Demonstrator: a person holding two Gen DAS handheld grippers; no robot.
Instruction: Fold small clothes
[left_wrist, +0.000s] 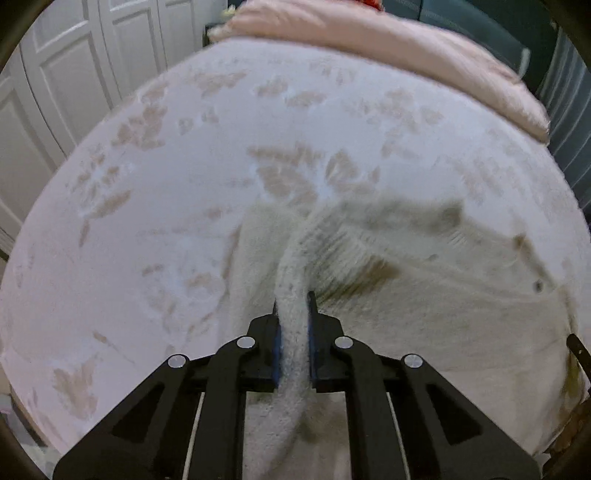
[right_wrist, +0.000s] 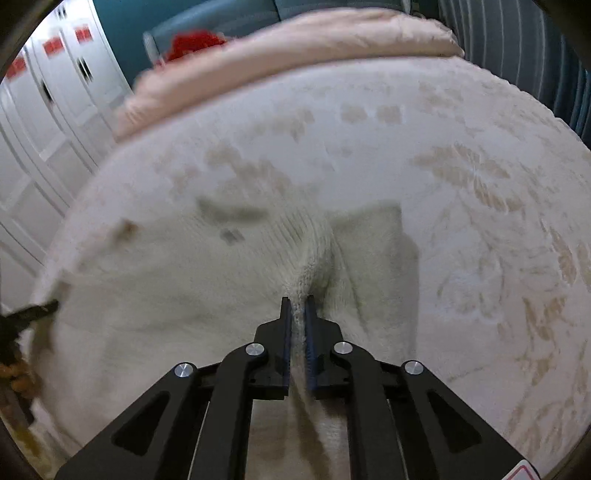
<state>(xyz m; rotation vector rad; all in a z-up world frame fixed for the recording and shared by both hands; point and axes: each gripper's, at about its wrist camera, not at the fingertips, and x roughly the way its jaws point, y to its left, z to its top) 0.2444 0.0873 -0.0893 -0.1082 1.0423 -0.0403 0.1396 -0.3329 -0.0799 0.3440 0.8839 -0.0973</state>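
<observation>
A cream knitted garment (left_wrist: 424, 280) with small dark markings lies spread on the bed. My left gripper (left_wrist: 293, 306) is shut on a thick rolled edge of it, which runs back between the jaws. In the right wrist view the same garment (right_wrist: 166, 295) spreads to the left, and my right gripper (right_wrist: 298, 306) is shut on a bunched ribbed edge of it. The tip of the other gripper (right_wrist: 33, 312) shows at the garment's far left edge. Both views are blurred.
The bed cover (left_wrist: 155, 192) is white with faded tan leaf patterns. A pink quilt (left_wrist: 388, 40) lies folded across the far end. White panelled wardrobe doors (left_wrist: 74, 74) stand to the left. A red object (right_wrist: 192, 44) sits behind the quilt.
</observation>
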